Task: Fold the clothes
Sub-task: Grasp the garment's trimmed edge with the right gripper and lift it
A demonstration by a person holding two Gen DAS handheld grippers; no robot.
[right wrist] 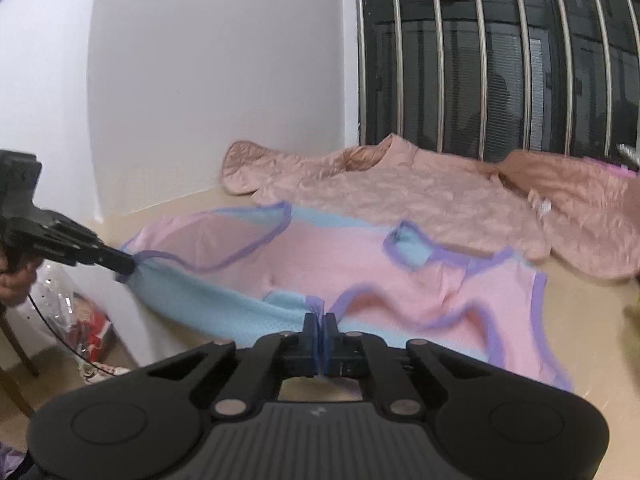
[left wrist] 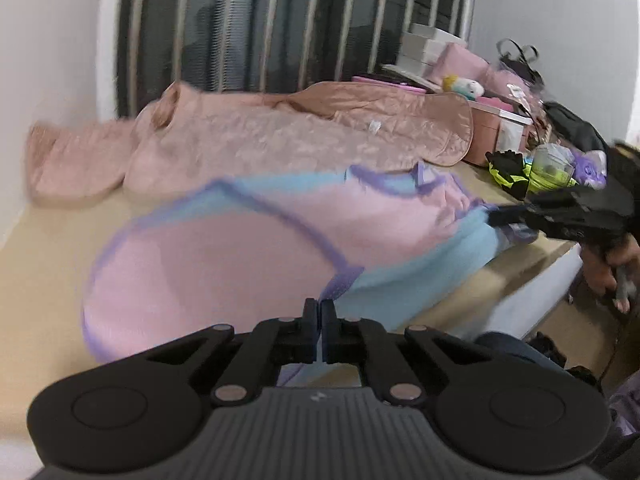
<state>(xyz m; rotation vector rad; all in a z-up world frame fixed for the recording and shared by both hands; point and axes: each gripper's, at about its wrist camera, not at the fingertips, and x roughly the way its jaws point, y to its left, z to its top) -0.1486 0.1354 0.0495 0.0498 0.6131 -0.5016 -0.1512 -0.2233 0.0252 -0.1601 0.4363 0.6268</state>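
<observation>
Left wrist view: my left tongs (left wrist: pixel 321 309) are clamped tight on the near edge of the pink-and-blue jersey (left wrist: pixel 224 252), cloth pinched between the pads. The jersey lies spread on the tan bed (left wrist: pixel 48 280), part lifted and blurred. My right tongs (left wrist: pixel 494 216) bite the far-right corner of the same garment. A quilted pink jacket (left wrist: pixel 280 136) lies behind, near the window bars (left wrist: pixel 280 20).

Right wrist view: right tongs (right wrist: pixel 321 322) closed on the purple-trimmed blue hem of the jersey (right wrist: pixel 400 276). Left tongs (right wrist: pixel 126 266) hold the corner hanging off the bed edge. Jacket (right wrist: pixel 420 200) touches or overlaps the jersey's far side, can't tell which.

Risk, my judgement: the mesh looks slippery and both bites are thin, so a fast pull could slip a corner. Uneven lift would skew the fold. Dragging could catch the jacket.
</observation>
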